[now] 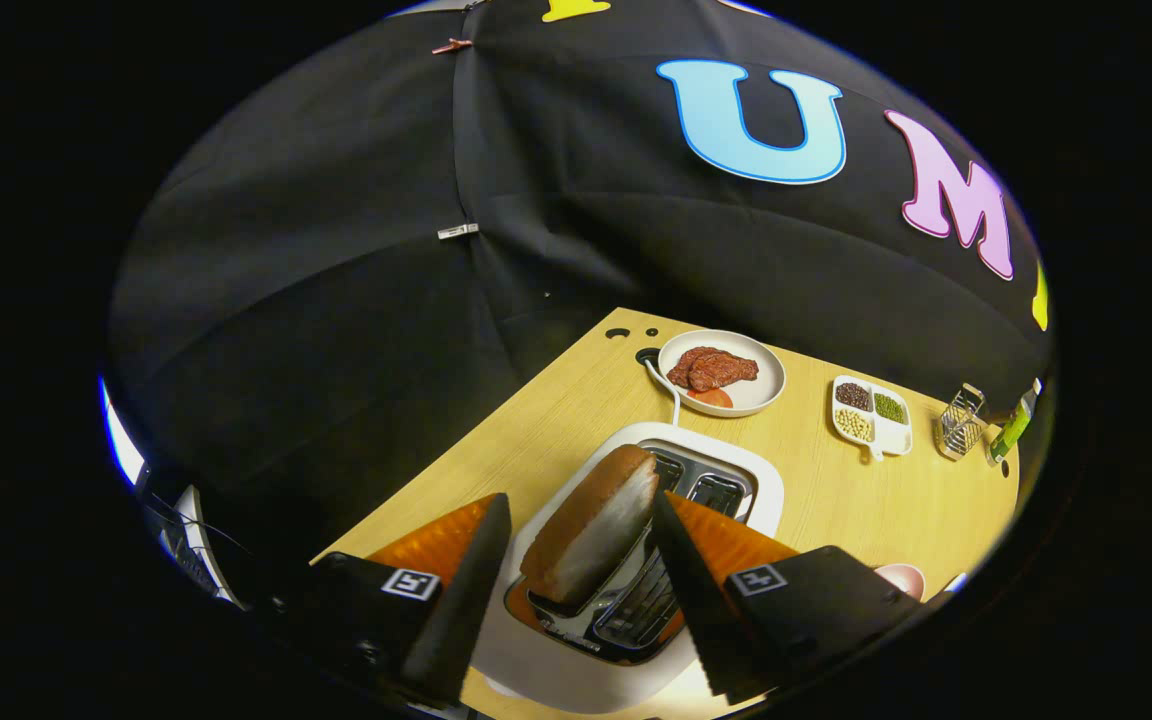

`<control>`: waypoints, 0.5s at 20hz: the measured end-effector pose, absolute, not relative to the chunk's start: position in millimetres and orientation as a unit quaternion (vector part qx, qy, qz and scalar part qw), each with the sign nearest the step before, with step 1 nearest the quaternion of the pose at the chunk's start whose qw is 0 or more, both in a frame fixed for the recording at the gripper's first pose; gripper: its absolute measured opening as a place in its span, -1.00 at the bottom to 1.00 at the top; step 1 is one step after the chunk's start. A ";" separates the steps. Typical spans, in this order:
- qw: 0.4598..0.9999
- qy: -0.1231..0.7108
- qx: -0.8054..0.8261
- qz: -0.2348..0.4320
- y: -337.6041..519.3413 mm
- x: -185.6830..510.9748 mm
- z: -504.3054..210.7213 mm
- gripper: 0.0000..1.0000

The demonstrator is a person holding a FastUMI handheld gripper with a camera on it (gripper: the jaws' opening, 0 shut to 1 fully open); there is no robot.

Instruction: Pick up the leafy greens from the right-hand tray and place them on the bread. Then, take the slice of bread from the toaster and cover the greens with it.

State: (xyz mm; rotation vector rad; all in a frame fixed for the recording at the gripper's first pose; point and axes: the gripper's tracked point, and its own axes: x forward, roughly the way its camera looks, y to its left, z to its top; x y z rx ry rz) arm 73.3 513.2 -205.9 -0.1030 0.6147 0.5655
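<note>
Gripper view has your gripper (576,560) spread wide over the white toaster (636,640), one finger on either side of the slice of bread (591,530) without touching it. That slice stands tilted, sticking up out of the near slot. Beyond the toaster you can see a round plate (768,385) with meat, and a small divided dish (871,412) of beans on the wooden table (836,500).
</note>
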 end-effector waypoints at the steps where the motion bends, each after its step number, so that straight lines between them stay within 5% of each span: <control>1: 0.914 0.295 -0.055 0.272 513.0 74.0 -205.9 0.53; 10: 0.918 0.298 -0.063 0.253 501.2 73.9 -204.3 -0.68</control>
